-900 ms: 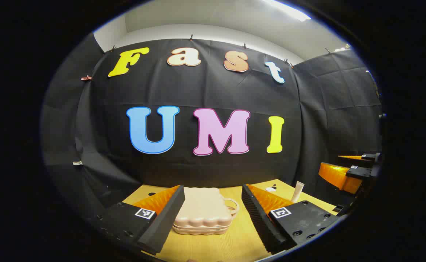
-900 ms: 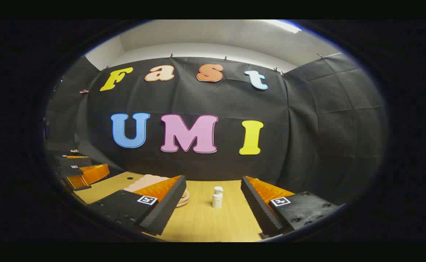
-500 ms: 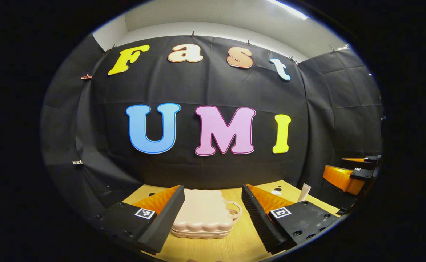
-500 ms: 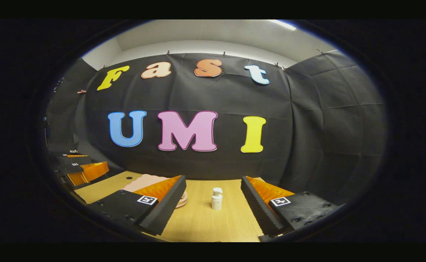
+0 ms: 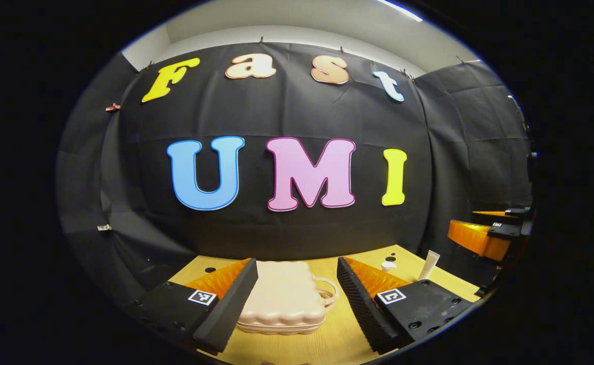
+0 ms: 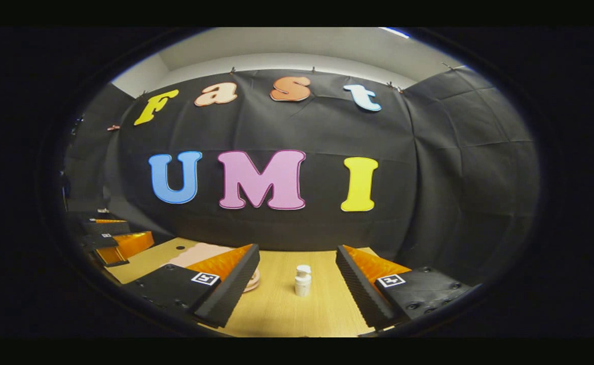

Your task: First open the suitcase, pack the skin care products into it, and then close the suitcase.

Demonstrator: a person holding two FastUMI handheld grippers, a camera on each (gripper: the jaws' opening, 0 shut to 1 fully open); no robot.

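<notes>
A small pale pink suitcase lies flat and shut on the wooden table, its handle pointing right. My left gripper stands open just short of it, the case lined up between the fingers. A white tube stands at the table's far right, with a small white item beside it. In the right gripper view a little white pump bottle stands upright on the table ahead of my open right gripper. Part of the pink suitcase shows behind its left finger.
The right gripper appears far right in the left gripper view; the left gripper appears far left in the right gripper view. Small dark holes mark the tabletop. The black cloth wall closes off the table's far side.
Both views have dipped slightly and edged forward; the suitcase and the bottle sit a little closer. Both grippers stay open.
</notes>
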